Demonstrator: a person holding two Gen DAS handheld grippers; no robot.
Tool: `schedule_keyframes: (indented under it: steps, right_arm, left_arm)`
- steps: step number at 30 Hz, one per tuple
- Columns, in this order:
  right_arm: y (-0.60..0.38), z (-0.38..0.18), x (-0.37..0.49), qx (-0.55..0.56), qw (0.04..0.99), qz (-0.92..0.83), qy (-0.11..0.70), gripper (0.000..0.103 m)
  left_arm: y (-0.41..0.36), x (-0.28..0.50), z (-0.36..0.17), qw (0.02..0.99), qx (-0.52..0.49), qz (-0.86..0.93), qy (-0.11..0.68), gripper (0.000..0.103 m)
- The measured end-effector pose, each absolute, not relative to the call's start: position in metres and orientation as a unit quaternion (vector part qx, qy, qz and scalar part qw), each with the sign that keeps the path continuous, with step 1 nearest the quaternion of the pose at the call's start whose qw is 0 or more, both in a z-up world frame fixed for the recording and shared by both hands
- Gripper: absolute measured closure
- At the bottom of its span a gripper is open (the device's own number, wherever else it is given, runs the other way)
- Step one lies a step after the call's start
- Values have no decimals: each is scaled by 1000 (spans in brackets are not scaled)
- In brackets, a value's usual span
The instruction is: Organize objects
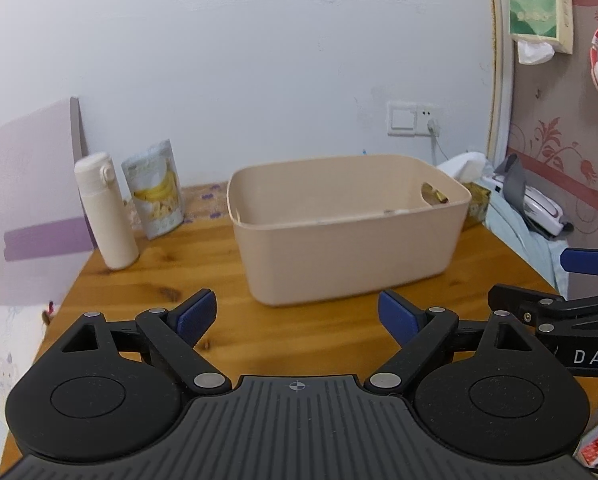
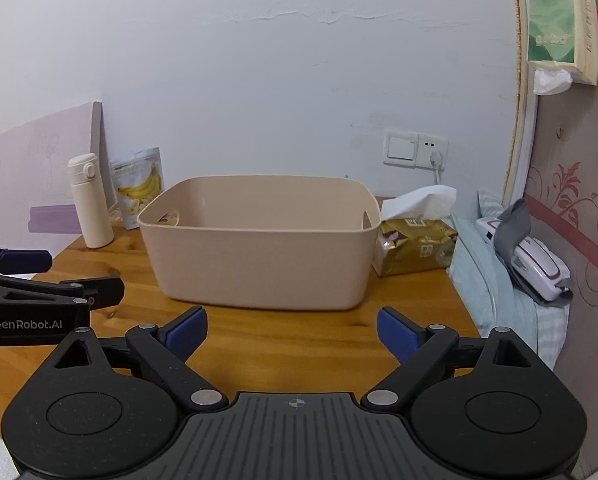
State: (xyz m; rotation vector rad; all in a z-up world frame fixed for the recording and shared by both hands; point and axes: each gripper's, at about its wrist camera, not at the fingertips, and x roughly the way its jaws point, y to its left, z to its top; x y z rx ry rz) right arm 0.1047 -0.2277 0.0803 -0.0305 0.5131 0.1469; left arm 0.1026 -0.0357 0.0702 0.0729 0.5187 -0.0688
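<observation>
Wooden surface [image 2: 299, 332] by a white wall: bin [image 2: 259, 248] sits mid-surface, bottle [image 2: 89, 204] and banana bag [image 2: 139, 192] at its left. Left gripper [image 1: 297, 314] and right gripper [image 2: 291, 330] hover, jaws spread, holding nothing.

Beige bin [image 2: 259, 248] on orange-brown wood-grain surface [image 2: 291, 332]; cream bottle [image 2: 89, 204] at 9 o'clock, banana-printed pouch [image 2: 139, 192] beside it, gold tissue pack [image 2: 417, 246] at 3 o'clock.
</observation>
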Motion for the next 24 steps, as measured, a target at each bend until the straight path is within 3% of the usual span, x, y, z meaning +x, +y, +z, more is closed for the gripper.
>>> schedule_keyframes:
  steps: [24]
  right_arm:
    - [-235,63,25,-27,964,74,253,2]
  left_arm:
    - [-22,12,54,963,32,-40,264,13]
